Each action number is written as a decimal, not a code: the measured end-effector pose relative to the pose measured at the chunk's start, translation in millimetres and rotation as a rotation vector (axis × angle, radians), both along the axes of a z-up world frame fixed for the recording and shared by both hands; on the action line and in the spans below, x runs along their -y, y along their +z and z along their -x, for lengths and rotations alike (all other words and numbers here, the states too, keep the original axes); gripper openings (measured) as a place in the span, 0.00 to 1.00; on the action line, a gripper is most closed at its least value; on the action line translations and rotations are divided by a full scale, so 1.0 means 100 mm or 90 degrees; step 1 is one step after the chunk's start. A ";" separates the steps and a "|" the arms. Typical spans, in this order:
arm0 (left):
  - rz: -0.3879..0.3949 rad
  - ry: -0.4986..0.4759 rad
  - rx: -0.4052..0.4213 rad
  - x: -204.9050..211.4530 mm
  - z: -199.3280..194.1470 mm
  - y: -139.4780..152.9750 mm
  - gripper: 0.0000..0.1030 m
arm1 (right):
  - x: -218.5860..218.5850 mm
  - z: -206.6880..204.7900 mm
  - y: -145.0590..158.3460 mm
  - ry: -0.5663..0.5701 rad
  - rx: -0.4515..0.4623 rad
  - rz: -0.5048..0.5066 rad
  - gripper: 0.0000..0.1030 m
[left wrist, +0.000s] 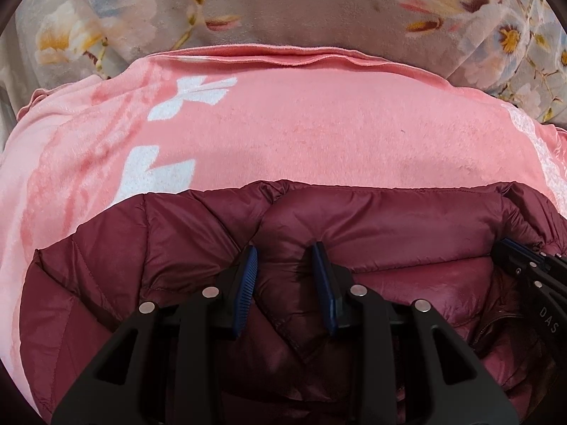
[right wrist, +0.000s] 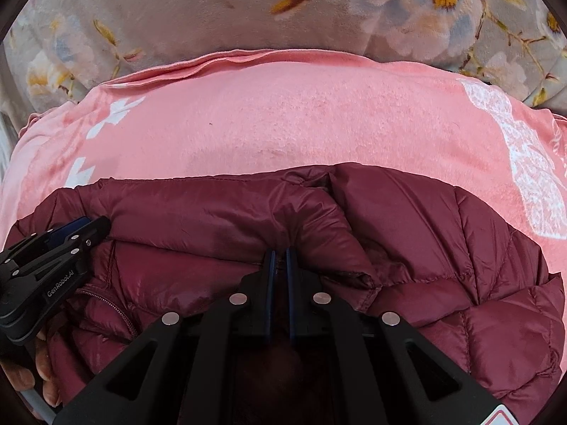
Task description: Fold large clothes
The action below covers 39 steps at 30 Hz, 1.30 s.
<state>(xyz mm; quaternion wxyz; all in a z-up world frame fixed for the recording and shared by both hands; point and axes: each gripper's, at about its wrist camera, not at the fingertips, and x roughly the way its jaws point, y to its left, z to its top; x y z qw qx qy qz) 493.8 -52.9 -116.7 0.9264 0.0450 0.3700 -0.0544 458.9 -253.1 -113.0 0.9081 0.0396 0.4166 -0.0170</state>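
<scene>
On the pink fleece blanket (left wrist: 319, 134), both hand-held grippers pinch the maroon quilted puffer jacket (left wrist: 389, 226): left hand-held gripper (left wrist: 285, 248) over a thick fold, right hand-held gripper (right wrist: 280, 251) nearly pressed together.

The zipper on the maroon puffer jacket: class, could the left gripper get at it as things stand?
Probably yes. The zipper lies exposed just beside the left gripper, nothing covering it; but the jaws seem to pinch a jacket fold, needing release first.
</scene>
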 end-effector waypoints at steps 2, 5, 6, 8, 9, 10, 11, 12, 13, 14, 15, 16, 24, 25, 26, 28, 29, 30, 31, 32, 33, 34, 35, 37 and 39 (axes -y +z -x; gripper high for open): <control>-0.003 0.000 0.000 0.01 0.00 0.00 0.30 | 0.00 0.00 0.00 0.000 0.000 0.002 0.02; -0.008 0.001 0.001 0.01 -0.01 -0.01 0.30 | -0.01 0.00 0.00 0.000 0.000 0.005 0.02; -0.010 0.001 0.002 0.02 -0.01 -0.01 0.30 | -0.01 0.00 0.00 0.000 0.000 0.006 0.02; -0.016 0.002 0.002 0.03 -0.01 -0.01 0.30 | -0.01 -0.01 0.00 0.000 0.000 0.006 0.02; -0.019 0.002 0.003 0.04 -0.01 -0.01 0.30 | -0.01 -0.01 0.00 0.000 0.000 0.006 0.02; -0.023 0.002 0.003 0.05 -0.01 -0.01 0.30 | -0.01 -0.01 0.00 0.000 -0.001 0.006 0.02; -0.026 0.002 0.003 0.05 -0.01 -0.02 0.30 | -0.01 -0.01 0.00 0.000 -0.001 0.006 0.02; -0.028 0.002 0.003 0.06 -0.01 -0.02 0.30 | -0.01 -0.01 0.00 0.000 -0.001 0.006 0.02; -0.030 0.002 0.003 0.06 -0.01 -0.02 0.30 | -0.01 -0.01 0.00 0.000 -0.001 0.006 0.02; -0.032 0.002 0.003 0.06 -0.01 -0.02 0.30 | -0.01 -0.01 0.00 0.000 -0.001 0.007 0.02; -0.033 0.003 0.003 0.06 -0.01 -0.02 0.30 | -0.01 -0.01 0.00 0.000 -0.001 0.007 0.02; -0.035 0.003 0.003 0.07 -0.01 -0.02 0.30 | -0.02 -0.01 0.00 0.000 -0.001 0.006 0.02; -0.050 0.006 0.002 0.09 0.00 -0.03 0.30 | -0.02 -0.01 -0.01 0.000 -0.002 0.014 0.02; -0.052 0.006 0.002 0.10 0.00 -0.03 0.30 | -0.02 -0.02 -0.01 0.000 -0.002 0.015 0.02; -0.055 0.006 0.002 0.10 0.00 -0.03 0.30 | -0.02 -0.02 -0.01 0.000 -0.002 0.015 0.02; -0.062 0.006 0.003 0.11 0.00 -0.03 0.31 | -0.02 -0.02 -0.01 -0.001 -0.003 0.015 0.02; -0.068 0.007 0.003 0.12 -0.01 -0.03 0.31 | -0.02 -0.02 0.00 -0.001 -0.003 0.013 0.02; -0.076 0.008 0.004 0.14 -0.01 -0.03 0.31 | -0.01 -0.01 0.00 0.000 -0.003 0.003 0.03; -0.083 0.009 0.006 0.15 0.00 -0.02 0.31 | 0.05 0.00 0.02 0.005 -0.002 -0.022 0.04; -0.092 0.012 0.009 0.16 0.01 -0.01 0.35 | 0.10 0.03 0.05 0.006 -0.004 -0.039 0.04; -0.106 0.023 0.012 0.16 0.03 0.00 0.44 | 0.14 0.09 0.11 -0.002 -0.006 -0.044 0.04; -0.125 0.042 0.015 0.14 0.08 0.03 0.62 | 0.20 0.23 0.22 -0.017 0.004 -0.051 0.06; -0.126 0.050 0.016 0.09 0.16 0.08 0.71 | 0.26 0.39 0.34 -0.025 0.021 -0.065 0.16; -0.072 0.035 0.012 -0.06 0.37 0.20 0.75 | 0.40 0.77 0.54 -0.022 0.030 -0.093 0.31; -0.017 0.008 -0.003 -0.31 0.70 0.34 0.77 | 0.54 1.22 0.71 -0.014 0.032 -0.102 0.33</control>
